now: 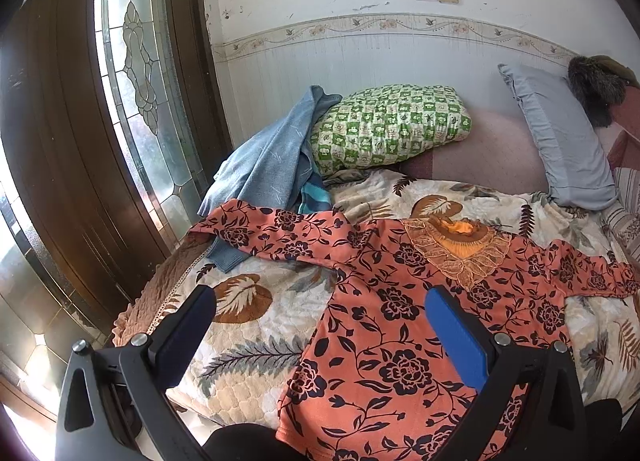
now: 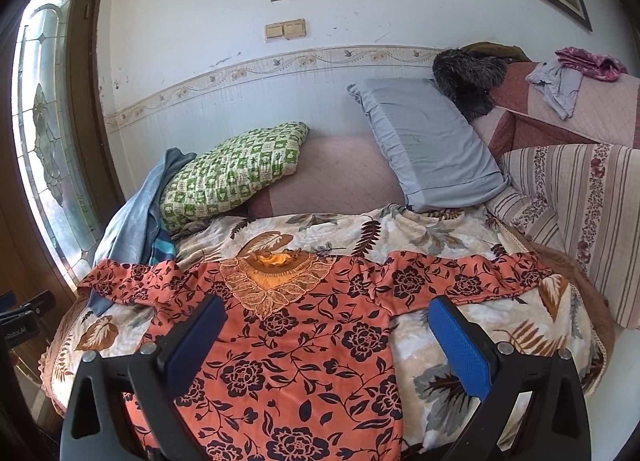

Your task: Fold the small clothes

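Observation:
An orange long-sleeved top with dark flowers (image 1: 400,325) lies flat on the bed, front up, lace collar away from me, both sleeves spread sideways. It also shows in the right wrist view (image 2: 296,349). My left gripper (image 1: 320,301) is open and empty, hovering over the top's left side seam. My right gripper (image 2: 326,311) is open and empty, hovering over the top's right side below the armpit. Neither touches the cloth.
A leaf-patterned quilt (image 1: 248,341) covers the bed. A blue garment (image 1: 264,165), a green checked pillow (image 1: 392,125) and a grey pillow (image 2: 432,149) lie by the wall. A wooden door with a glass pane (image 1: 132,81) stands left. A striped sofa cover (image 2: 580,213) lies right.

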Motion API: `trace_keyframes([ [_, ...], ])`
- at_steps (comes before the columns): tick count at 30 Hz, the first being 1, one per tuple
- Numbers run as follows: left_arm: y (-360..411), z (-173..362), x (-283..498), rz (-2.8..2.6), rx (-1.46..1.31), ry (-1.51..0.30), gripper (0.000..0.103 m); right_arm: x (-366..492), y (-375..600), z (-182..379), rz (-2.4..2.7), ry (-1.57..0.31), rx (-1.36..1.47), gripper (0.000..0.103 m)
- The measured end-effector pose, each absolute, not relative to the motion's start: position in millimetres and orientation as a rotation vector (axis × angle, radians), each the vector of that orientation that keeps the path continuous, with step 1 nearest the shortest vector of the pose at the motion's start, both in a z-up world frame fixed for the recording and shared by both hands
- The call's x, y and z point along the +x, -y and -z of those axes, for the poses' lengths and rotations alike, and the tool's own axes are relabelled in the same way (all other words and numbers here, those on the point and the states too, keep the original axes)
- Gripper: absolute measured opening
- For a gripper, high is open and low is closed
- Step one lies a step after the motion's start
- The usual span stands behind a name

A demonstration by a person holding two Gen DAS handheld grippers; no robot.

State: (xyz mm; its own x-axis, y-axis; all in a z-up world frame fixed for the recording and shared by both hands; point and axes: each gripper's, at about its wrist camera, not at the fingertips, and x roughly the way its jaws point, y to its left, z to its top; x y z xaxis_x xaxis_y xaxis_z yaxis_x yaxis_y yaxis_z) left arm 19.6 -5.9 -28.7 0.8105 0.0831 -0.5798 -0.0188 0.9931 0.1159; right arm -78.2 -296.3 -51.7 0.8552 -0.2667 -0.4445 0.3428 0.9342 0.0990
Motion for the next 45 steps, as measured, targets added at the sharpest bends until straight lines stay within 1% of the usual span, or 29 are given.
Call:
trace_keyframes([
  [14, 34, 58, 90, -0.036, 0.125, -0.694, 0.103, -25, 365, 79, 0.387, -0.498, 0.257, 0.103],
  [18, 52, 89, 137, 0.058, 0.079, -0.815, 0.103, -8, 429, 103, 0.440, -0.521, 0.342, 0.103],
  [21, 75, 119, 174, 0.072, 0.076, -0.886, 0.103, 0, 510, 139, 0.446, -0.546, 0.555, 0.103],
  [23, 93, 136, 193, 0.072, 0.094, -0.914, 0.103, 2, 566, 167, 0.465, -0.551, 0.714, 0.100],
  [25, 111, 150, 207, 0.077, 0.111, -0.930, 0.103, 7, 611, 197, 0.420, -0.552, 0.860, 0.089],
  [26, 120, 156, 213, 0.086, 0.115, -0.942, 0.103, 9, 629, 211, 0.390, -0.551, 0.930, 0.086],
  [27, 128, 162, 218, 0.097, 0.119, -0.953, 0.103, 10, 647, 224, 0.378, -0.541, 0.995, 0.076],
  [28, 137, 168, 221, 0.106, 0.125, -0.962, 0.103, 6, 662, 235, 0.386, -0.512, 1.057, 0.072],
  [31, 159, 181, 229, 0.124, 0.164, -0.975, 0.103, -13, 700, 261, 0.429, -0.380, 1.215, 0.071],
  [33, 170, 186, 232, 0.129, 0.192, -0.977, 0.103, -24, 719, 272, 0.452, -0.331, 1.285, 0.068],
  [35, 177, 189, 233, 0.133, 0.212, -0.972, 0.103, -36, 729, 275, 0.446, -0.298, 1.308, 0.067],
  [41, 198, 193, 234, 0.132, 0.241, -0.982, 0.103, -62, 761, 287, 0.535, -0.318, 1.317, 0.066],
  [43, 204, 192, 230, 0.134, 0.253, -0.980, 0.103, -60, 777, 292, 0.551, -0.309, 1.336, 0.061],
  [45, 209, 189, 226, 0.139, 0.255, -0.981, 0.103, -46, 789, 291, 0.543, -0.334, 1.314, 0.059],
])
